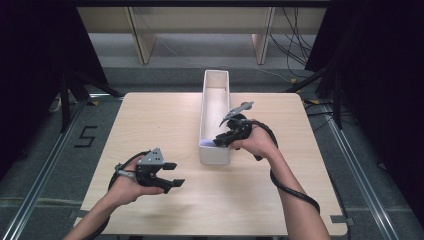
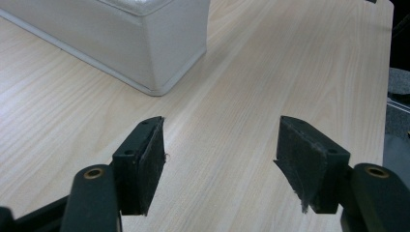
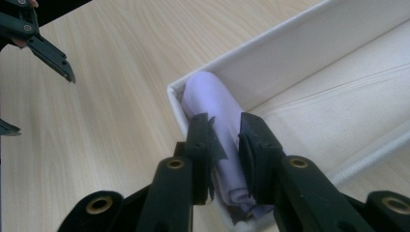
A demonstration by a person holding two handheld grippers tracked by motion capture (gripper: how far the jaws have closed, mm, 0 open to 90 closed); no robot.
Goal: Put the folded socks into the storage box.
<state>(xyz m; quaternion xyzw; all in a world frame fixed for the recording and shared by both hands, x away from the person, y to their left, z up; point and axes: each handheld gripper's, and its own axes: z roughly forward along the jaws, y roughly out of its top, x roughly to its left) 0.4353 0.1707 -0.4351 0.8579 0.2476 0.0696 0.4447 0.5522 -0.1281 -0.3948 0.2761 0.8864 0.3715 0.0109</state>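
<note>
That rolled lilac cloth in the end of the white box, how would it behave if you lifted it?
The rolled lilac cloth is probably soft and light: it dents between the right gripper pads. Loose layers at its near end suggest it might unroll or sag. The white box corner likely stops rolling.

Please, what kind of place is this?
Probably a lab set up for recording: one wooden table on grey floor, dark curtains at both sides, loose cables behind, and a taped number 5 on the floor.

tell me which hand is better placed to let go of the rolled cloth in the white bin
Right. The right gripper already has its jaws around the rolled lilac cloth in the white bin's near corner. The left gripper hangs open over bare table.
</note>
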